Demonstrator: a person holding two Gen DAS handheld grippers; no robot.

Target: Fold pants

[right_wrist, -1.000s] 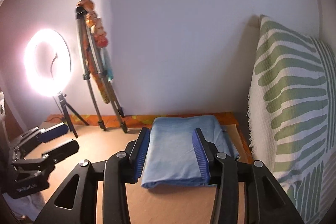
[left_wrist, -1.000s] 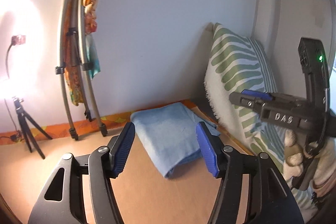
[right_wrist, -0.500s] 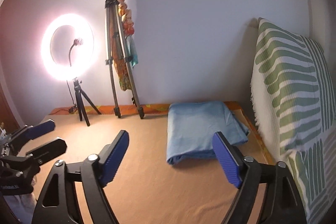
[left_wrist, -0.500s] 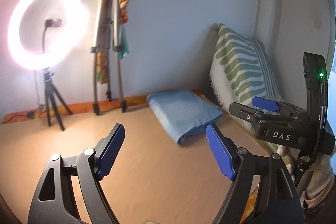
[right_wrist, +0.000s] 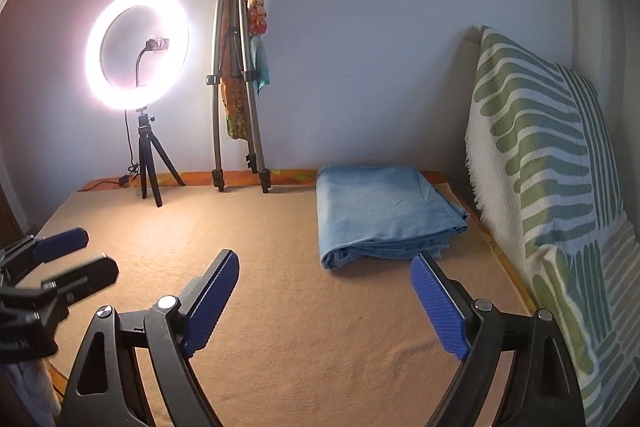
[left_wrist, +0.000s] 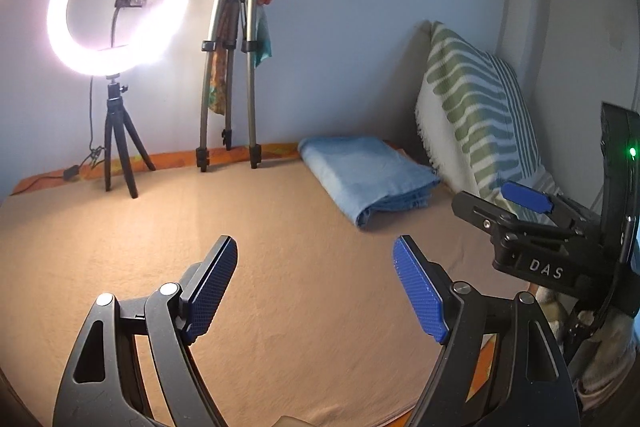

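The folded light-blue denim pants (right_wrist: 384, 211) lie on the tan blanket-covered bed (right_wrist: 312, 307), ahead and right of both tongs, apart from them. The left gripper (left_wrist: 314, 291) stands apart, empty. The right gripper (right_wrist: 324, 303) has just been opening, nothing between its blue pads (right_wrist: 438, 311).
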